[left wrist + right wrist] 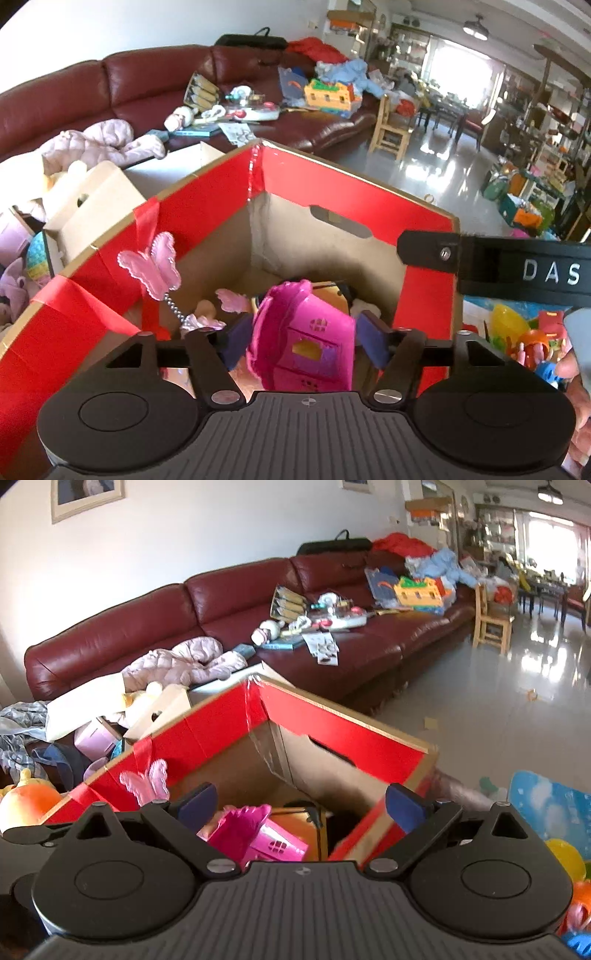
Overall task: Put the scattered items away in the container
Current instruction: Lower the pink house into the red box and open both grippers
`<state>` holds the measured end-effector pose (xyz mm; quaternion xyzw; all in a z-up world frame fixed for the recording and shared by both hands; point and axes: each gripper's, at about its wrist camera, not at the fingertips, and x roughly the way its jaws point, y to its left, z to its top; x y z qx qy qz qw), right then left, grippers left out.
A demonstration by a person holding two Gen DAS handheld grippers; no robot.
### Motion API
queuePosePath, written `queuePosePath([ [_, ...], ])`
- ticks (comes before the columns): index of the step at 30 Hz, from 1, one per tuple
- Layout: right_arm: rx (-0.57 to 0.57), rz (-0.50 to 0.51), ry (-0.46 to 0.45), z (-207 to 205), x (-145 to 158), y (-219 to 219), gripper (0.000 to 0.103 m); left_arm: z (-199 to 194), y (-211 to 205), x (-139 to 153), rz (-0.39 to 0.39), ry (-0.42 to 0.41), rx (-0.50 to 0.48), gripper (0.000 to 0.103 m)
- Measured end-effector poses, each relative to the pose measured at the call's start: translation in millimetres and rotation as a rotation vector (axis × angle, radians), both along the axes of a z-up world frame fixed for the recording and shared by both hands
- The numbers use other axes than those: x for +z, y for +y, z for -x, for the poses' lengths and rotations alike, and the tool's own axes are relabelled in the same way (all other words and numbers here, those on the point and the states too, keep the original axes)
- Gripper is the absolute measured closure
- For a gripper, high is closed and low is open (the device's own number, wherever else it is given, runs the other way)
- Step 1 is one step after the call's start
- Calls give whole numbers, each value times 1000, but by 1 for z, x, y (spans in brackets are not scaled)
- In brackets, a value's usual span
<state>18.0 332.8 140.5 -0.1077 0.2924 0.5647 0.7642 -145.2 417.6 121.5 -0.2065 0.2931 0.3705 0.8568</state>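
The left gripper (301, 338) hangs over the open cardboard box with red-taped rim (207, 206), its blue-padded jaws spread apart to either side of a bright pink plastic toy house (303, 332). A gap shows between each pad and the toy, so nothing is pinched; whether the house is already resting on the contents below cannot be told. In the right wrist view the same house (255, 836) lies tilted inside the box (332, 731), at about six o'clock from the taped far corner. The right gripper (301, 808) stands wide open and empty above the near rim. A pale pink butterfly ornament on a beaded chain (153, 266) clings to the box's left wall, at nine o'clock from the house. Beyond the box, at twelve o'clock, a dark red leather sofa (147, 627) carries scattered toys, papers and a quilted pink jacket (184, 661).
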Motion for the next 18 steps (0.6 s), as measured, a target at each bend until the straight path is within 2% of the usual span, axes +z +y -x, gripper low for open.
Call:
queuePosePath([
  [3, 8, 17, 17, 0, -3, -6, 5, -4, -4, -2, -8, 10, -19, 19],
  [18, 40, 48, 14, 13, -3, -11, 5, -8, -17, -5, -26, 40, -43, 12],
])
